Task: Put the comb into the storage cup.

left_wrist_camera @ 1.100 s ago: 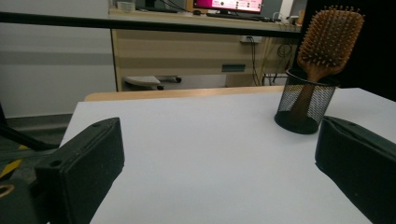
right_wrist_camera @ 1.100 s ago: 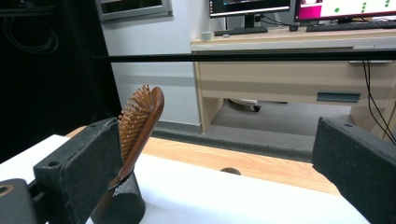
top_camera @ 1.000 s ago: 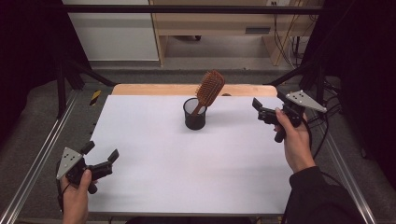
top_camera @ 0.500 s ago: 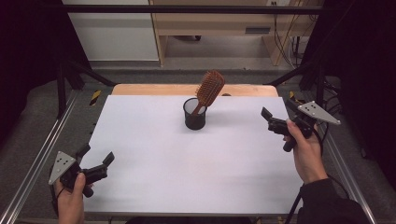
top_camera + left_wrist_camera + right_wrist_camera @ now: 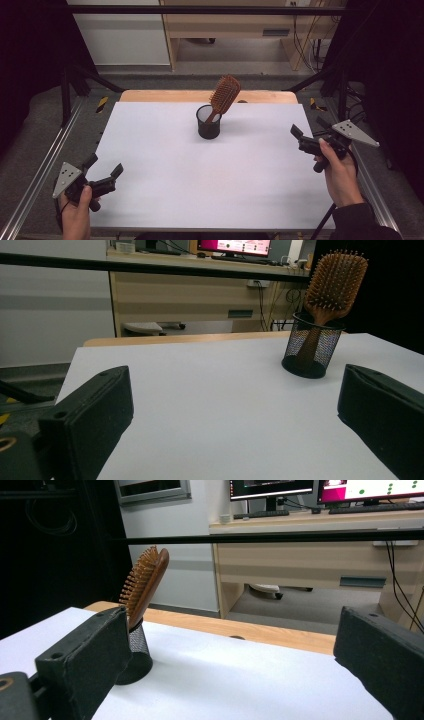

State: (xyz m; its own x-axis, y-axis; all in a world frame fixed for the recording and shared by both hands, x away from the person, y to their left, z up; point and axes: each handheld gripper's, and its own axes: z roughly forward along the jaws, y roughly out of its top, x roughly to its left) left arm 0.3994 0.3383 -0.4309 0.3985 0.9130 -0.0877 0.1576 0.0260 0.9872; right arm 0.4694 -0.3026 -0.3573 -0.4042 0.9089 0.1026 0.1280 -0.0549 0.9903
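Hairbrush (image 5: 224, 95) stands unlabelled in the mesh cup (image 5: 208, 122); left tongs (image 5: 103, 172) and right tongs (image 5: 309, 131) gape wide, empty.

- high view: even overhead light, white table (image 5: 250, 170) bright without glare; surroundings fall to black at both sides.
- soft short shadow beside the mesh cup (image 5: 208, 122).
- gripper views: near black jaws blurred, dark, featureless.
- hairbrush (image 5: 332, 282) fairly sharp; background desks softer.
- monitors (image 5: 320, 488) overexposed.
- mild grain throughout.
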